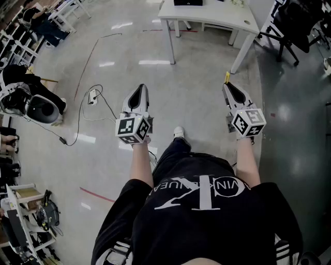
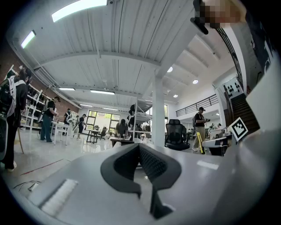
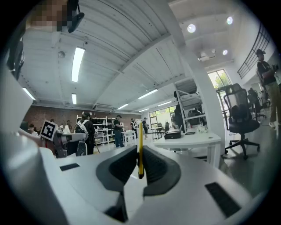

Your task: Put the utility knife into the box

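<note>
My right gripper [image 1: 227,85] is shut on a thin yellow utility knife [image 1: 226,77], whose end sticks out past the jaw tips. In the right gripper view the knife [image 3: 140,151] stands upright, pinched between the dark pads of the gripper [image 3: 140,166]. My left gripper [image 1: 139,90] is held at the same height, its jaws closed together with nothing between them; the left gripper view shows it [image 2: 139,149] pointing into the room. A dark box [image 3: 172,135] sits on a white table [image 3: 195,141] ahead; the same box [image 1: 187,2] is at the top edge of the head view.
I stand on a glossy grey floor, about two steps from the white table [image 1: 217,16]. A black office chair [image 1: 289,26] is to its right. Cables and a power strip [image 1: 93,97] lie on the floor at left. People and shelving [image 2: 48,118] fill the background.
</note>
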### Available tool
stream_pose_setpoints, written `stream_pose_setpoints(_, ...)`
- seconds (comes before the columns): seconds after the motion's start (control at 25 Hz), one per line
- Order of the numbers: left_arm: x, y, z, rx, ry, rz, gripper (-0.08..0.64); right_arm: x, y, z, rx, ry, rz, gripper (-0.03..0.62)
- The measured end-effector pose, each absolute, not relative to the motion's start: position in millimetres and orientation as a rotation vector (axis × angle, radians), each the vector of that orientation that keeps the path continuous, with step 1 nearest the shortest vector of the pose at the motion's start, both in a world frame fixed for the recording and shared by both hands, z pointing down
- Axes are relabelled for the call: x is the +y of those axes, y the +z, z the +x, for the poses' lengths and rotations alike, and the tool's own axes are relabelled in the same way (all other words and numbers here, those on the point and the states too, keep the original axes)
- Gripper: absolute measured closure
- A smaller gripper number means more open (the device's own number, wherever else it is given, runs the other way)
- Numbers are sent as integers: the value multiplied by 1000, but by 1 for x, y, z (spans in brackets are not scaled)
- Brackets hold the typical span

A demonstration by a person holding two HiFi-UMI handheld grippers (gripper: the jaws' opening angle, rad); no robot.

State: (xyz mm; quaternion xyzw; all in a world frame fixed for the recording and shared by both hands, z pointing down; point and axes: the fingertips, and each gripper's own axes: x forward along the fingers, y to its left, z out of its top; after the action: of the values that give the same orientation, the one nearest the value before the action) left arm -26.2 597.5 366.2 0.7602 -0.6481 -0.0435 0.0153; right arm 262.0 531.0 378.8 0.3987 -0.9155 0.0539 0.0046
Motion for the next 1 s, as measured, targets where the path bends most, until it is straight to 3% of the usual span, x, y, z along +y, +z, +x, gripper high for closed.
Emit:
stream_pose_setpoints(0.56,578,387,-19,-1968,-163,2336,549,518,385,271,-2840,165,1293,543)
stream_pose_setpoints(1.0,467,400,-53,-1931,-135,2312,549,408,400,242,-2803,232,1288,543)
